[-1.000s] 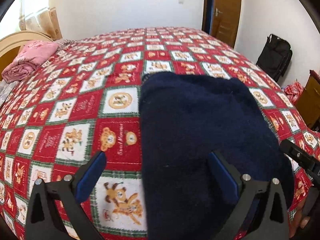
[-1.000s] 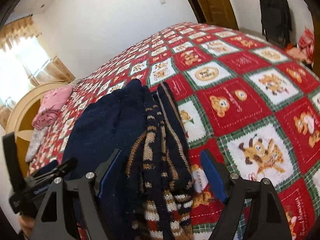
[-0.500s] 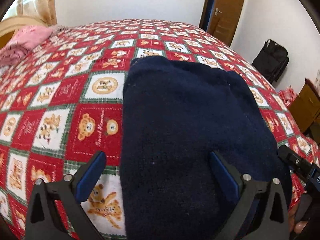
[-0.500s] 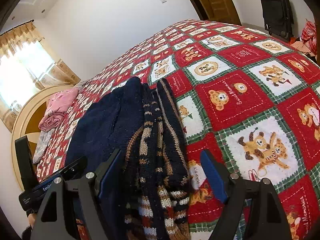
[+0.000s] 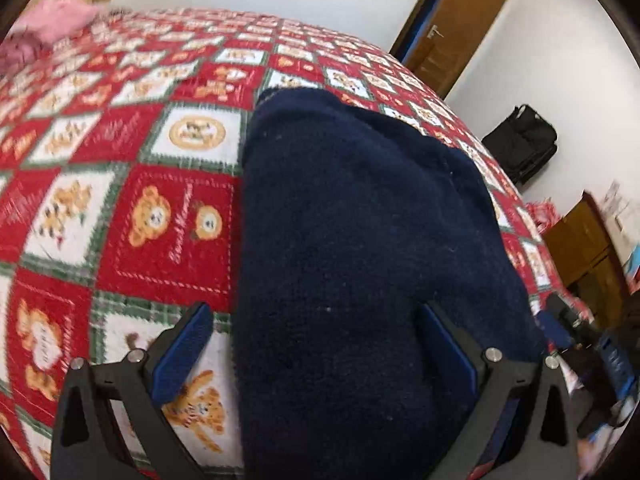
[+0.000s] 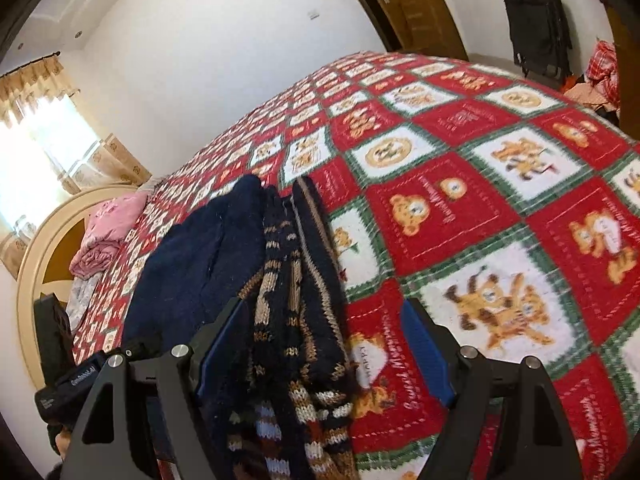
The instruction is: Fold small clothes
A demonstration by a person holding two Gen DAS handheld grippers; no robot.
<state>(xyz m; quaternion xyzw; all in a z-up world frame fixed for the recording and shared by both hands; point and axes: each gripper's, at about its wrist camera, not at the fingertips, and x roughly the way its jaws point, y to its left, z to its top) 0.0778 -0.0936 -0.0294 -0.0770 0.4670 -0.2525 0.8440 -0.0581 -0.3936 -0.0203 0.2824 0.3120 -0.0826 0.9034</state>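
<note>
Left gripper (image 5: 316, 354) low over the near edge of the bed (image 5: 160, 216), blue-padded fingers (image 5: 182, 354) spread wide. Navy sweater (image 5: 360, 260) spread flat on the red bear-print quilt, running from 6 o'clock up to about 12 in the left wrist view; left finger over bare quilt at 7 o'clock, right finger over the navy fabric at 5, nothing pinched between them. Right gripper (image 6: 324, 354) likewise wide apart, astride the sweater's right edge, where brown-and-cream patterned knit (image 6: 296, 292) lies bunched in ridges from 6 toward 11 o'clock; contact with the cloth impossible to tell. Folded pink clothes (image 6: 110, 232) by the cream headboard (image 6: 36, 248) at 9 o'clock in the right wrist view, well apart from the sweater. Black bag (image 5: 520, 144) against the wall at 2 o'clock in the left view, beside a wooden door (image 5: 452, 28).
</note>
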